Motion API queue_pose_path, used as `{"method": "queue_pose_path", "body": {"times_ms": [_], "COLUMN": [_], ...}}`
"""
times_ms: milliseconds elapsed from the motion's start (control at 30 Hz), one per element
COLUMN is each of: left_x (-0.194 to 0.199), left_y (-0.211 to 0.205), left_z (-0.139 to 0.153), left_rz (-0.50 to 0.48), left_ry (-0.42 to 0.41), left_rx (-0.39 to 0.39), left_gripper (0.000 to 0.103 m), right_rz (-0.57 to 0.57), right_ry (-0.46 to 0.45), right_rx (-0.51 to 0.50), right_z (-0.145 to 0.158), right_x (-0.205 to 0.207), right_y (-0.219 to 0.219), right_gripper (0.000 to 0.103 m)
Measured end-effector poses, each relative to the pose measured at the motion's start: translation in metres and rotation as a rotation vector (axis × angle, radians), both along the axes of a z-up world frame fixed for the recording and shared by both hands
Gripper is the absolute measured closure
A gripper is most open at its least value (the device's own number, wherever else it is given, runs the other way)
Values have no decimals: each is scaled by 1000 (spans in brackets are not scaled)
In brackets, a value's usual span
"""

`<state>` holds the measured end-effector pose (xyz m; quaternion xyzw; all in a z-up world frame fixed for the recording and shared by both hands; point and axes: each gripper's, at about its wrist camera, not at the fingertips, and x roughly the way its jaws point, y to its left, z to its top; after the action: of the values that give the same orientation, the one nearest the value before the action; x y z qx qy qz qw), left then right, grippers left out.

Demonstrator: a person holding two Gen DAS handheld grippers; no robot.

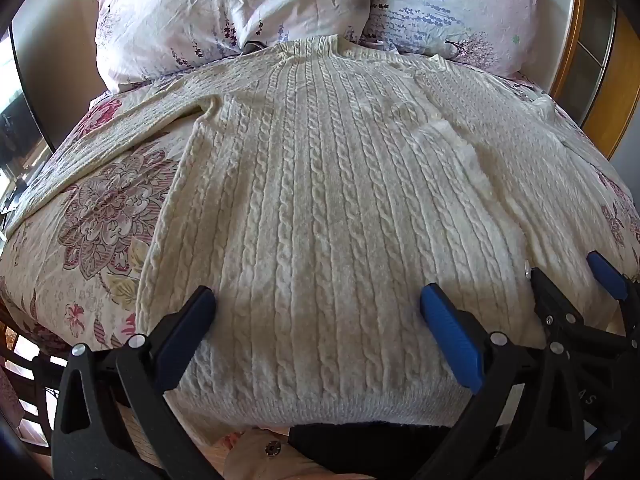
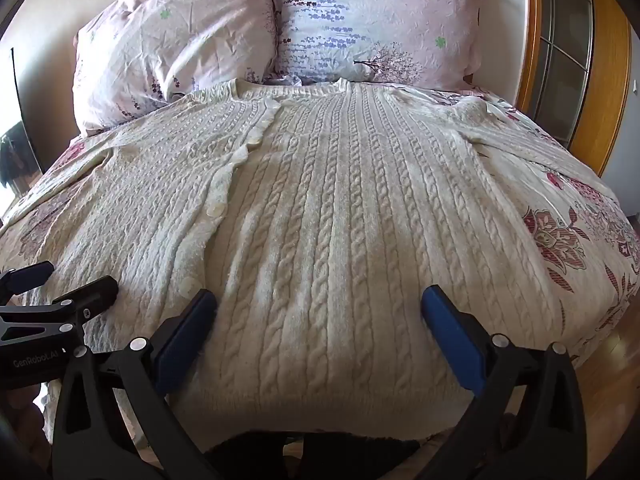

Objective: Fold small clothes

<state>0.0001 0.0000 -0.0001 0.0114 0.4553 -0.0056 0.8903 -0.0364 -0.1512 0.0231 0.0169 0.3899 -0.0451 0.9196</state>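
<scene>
A cream cable-knit cardigan point(image 1: 320, 184) lies spread flat on the bed, collar toward the pillows, hem at the near edge; it also shows in the right wrist view point(image 2: 340, 208). Its button placket point(image 2: 228, 184) runs down the middle. The left sleeve point(image 1: 100, 136) stretches out to the left and the right sleeve point(image 2: 520, 144) to the right. My left gripper point(image 1: 318, 300) is open and empty, hovering over the left half near the hem. My right gripper point(image 2: 320, 304) is open and empty over the right half near the hem. Each gripper shows at the edge of the other's view.
The bed has a floral cover point(image 1: 92, 216). Two pale floral pillows point(image 2: 180, 48) point(image 2: 380, 24) stand at the head. A wooden door frame point(image 2: 600, 92) is at the right. Wooden floor point(image 2: 608, 344) shows beside the bed.
</scene>
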Motion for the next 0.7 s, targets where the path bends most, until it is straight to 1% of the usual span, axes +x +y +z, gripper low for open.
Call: {"method": "queue_pose_path", "body": {"times_ms": [700], "left_x": [0], "left_y": [0], "left_z": [0], "left_rz": [0], "left_ry": [-6], "left_rx": [0], "left_gripper": [2], "right_rz": [0], "right_ry": [0], "right_rx": [-2], "right_z": [0], "right_x": [0], "right_y": [0], "right_gripper": [1]}}
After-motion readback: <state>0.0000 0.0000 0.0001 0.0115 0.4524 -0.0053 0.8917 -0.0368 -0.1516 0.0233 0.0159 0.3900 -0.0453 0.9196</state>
